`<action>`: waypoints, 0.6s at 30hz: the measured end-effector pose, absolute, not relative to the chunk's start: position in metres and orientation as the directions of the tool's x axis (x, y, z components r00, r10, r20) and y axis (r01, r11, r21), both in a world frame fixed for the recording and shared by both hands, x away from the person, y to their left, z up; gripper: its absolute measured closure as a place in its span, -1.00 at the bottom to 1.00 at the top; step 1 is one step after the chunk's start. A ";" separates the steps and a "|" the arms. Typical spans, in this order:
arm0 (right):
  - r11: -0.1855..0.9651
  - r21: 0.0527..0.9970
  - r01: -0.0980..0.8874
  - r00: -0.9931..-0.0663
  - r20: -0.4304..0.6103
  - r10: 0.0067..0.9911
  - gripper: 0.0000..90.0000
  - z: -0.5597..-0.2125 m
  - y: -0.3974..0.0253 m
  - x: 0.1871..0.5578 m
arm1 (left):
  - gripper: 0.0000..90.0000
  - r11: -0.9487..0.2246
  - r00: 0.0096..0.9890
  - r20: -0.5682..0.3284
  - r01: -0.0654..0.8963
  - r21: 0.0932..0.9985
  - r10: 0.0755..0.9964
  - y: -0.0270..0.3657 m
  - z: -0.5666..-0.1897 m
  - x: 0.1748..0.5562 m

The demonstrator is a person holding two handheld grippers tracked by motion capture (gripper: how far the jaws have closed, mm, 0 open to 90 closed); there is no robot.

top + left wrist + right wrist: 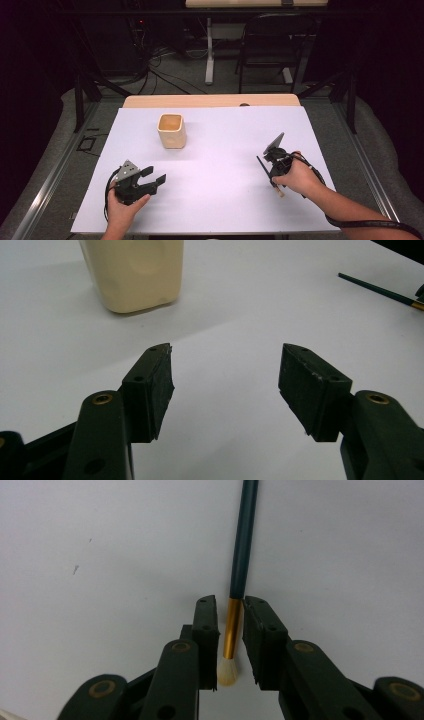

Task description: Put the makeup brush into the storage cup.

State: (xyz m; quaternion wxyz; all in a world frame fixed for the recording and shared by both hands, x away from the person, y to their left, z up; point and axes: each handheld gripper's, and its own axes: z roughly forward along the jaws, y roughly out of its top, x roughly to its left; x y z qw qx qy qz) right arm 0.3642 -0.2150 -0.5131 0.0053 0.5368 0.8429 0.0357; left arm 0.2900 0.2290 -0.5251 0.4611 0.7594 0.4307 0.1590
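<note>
So the right tongs [230, 630] are clamped on a paintbrush [243, 545], and the right gripper view is where you really see it: both jaws press on the gold metal band just above the pale bristle tip, and the dark teal handle runs straight up to the top edge of the frame. From the high view the right tongs [270, 167] sit at the lower right of the white surface [215, 200], mostly tucked under the right hand [292, 177]. There the paintbrush [262, 164] is only a thin dark stick poking up and left of the hand, with a bit of the light tip showing below it; you can't judge the grip at all from up there.

The left tongs [154, 176] are at the lower left of the high view, held by the left hand [122, 202], jaws spread wide with nothing between them. The left gripper view confirms that: left tongs [225, 375] gaping over bare white surface. It also catches the cream cup [134, 272] at its upper left, cut off by the top edge, plus the paintbrush's dark handle at the far upper right.

In the high view the cup [172, 131] stands upright in the upper left part of the surface, well apart from both hands, and you can look down into its open top
</note>
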 end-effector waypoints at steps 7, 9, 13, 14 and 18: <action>0.412 0.055 0.910 -0.414 0.035 0.910 0.72 -0.514 -0.216 0.365 | -0.15 -0.204 0.579 -0.156 0.506 0.838 0.800 0.229 -0.525 0.290; 0.410 0.057 0.910 -0.412 0.036 0.910 0.72 -0.516 -0.216 0.364 | -0.15 -0.203 0.579 -0.157 0.507 0.838 0.800 0.229 -0.525 0.290; 0.422 0.024 0.906 -0.422 0.023 0.906 0.72 -0.517 -0.216 0.364 | -0.15 -0.204 0.579 -0.157 0.508 0.837 0.800 0.229 -0.525 0.290; 0.422 0.025 0.906 -0.423 0.025 0.906 0.72 -0.518 -0.216 0.364 | -0.15 -0.204 0.579 -0.157 0.509 0.836 0.800 0.229 -0.525 0.290; 0.410 0.039 0.911 -0.411 0.036 0.911 0.73 -0.519 -0.217 0.364 | -0.15 -0.205 0.580 -0.157 0.508 0.837 0.799 0.229 -0.525 0.290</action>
